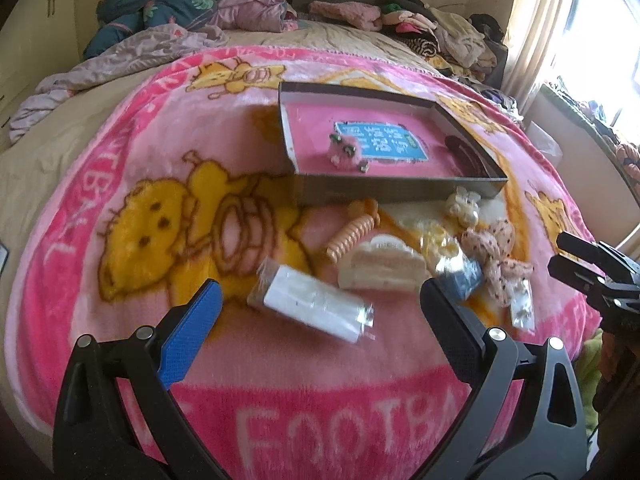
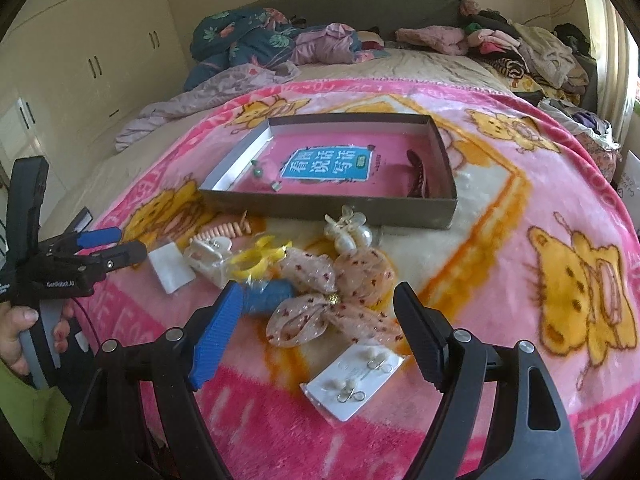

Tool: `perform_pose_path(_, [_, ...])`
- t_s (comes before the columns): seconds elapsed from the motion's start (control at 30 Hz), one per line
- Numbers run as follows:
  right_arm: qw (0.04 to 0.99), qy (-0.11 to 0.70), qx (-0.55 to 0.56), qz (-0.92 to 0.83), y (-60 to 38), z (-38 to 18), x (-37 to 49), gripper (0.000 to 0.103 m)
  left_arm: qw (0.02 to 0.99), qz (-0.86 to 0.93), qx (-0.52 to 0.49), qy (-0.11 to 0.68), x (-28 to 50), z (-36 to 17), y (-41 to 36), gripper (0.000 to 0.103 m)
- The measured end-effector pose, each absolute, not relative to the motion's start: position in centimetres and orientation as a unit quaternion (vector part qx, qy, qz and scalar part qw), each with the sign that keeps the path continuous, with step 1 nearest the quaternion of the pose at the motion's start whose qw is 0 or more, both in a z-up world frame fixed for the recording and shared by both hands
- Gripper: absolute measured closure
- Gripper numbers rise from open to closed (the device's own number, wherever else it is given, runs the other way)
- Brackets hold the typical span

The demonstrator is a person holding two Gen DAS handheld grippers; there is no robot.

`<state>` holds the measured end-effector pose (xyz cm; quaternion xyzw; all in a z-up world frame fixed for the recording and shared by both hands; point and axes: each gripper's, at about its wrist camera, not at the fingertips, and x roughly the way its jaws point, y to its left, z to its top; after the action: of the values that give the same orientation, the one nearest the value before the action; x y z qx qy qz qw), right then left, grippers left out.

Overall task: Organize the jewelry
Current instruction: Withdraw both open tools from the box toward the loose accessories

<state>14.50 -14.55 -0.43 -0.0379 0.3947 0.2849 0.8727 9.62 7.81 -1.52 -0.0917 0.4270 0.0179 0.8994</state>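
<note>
Both grippers hover over a pink blanket (image 2: 500, 240) on a bed. Right gripper (image 2: 316, 320): jaws spread wide, nothing between the pads; a dotted peach fabric bow (image 2: 332, 300) lies on the blanket in line with the gap, and a white earring card (image 2: 352, 380) with pearl studs lies nearer the camera, below the gap. Left gripper (image 1: 320, 312): jaws likewise wide apart and empty; a white packet in clear wrap (image 1: 316, 308) lies on the blanket between the fingertips, not touched by either pad. Beyond it lie a cream hair claw (image 1: 380, 268), an orange spiral hair tie (image 1: 352, 232) and a pearl clip (image 1: 464, 208), close together near the front wall of the shallow cardboard box (image 2: 328, 208). The box has a pink floor with a blue label, a small pink fuzzy piece (image 1: 348, 152) at the left and a dark comb-like piece (image 2: 418, 174) at the right.
</note>
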Motion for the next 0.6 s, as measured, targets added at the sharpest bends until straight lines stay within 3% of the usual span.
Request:
perform_pose_path(0.33, [0.869,0.403,-0.044,0.283,-14.1,-1.6,14.5,0.026,0.884,0.014,-0.139,0.446,7.9,-3.7,9.1,0.011])
perform_pose_path(0.6, [0.872,0.412,-0.042,0.26,-14.7,-3.1,15.7,0.026,0.857,-0.035,-0.23,0.46,8.5,-5.4,9.6,0.042])
